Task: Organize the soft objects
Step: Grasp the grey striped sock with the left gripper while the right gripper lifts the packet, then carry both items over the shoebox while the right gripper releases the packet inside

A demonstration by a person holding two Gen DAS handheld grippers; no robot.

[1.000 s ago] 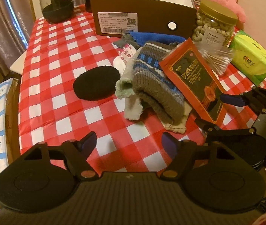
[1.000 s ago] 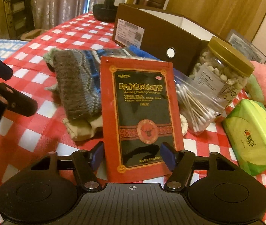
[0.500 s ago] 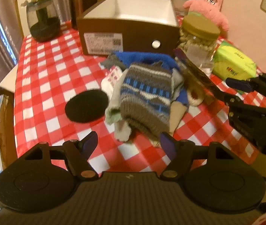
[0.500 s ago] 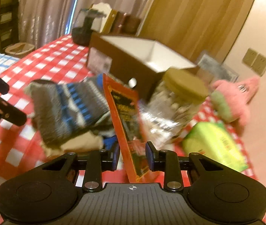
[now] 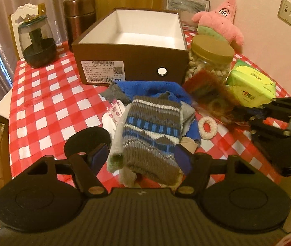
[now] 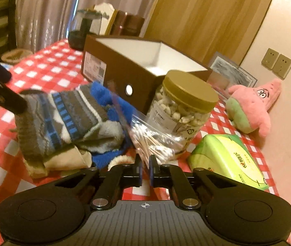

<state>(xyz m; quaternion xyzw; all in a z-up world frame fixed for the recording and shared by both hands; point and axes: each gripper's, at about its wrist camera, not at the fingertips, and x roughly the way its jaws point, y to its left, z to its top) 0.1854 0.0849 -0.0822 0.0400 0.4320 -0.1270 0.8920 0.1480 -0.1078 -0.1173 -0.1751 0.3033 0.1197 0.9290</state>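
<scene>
A grey knit sock with blue and white bands (image 5: 151, 131) tops a pile of soft things: a blue fleece cloth (image 5: 151, 87), pale socks and a white hair ring (image 5: 207, 127). My left gripper (image 5: 141, 157) reaches around the sock's near end. Its jaws are closing, the sock lies between them, and a gap shows at the left pad. My right gripper (image 6: 145, 171) is shut on a red packet (image 6: 123, 121), held edge-on and blurred. In the left wrist view that packet (image 5: 209, 94) hangs above the pile's right side. A pink star plush (image 5: 219, 22) leans on the wall.
An open brown box (image 5: 131, 65) with a white inside stands behind the pile. Right of it are a nut jar (image 5: 209, 61), a bag of cotton swabs (image 6: 155, 141) and a green tissue pack (image 5: 252, 86). A black round pad (image 5: 88, 141) lies left.
The right gripper shut on the red packet, lifted it off the pile and turned it edge-on. The left gripper rose and came up to the grey sock, which now lies between its fingers.
</scene>
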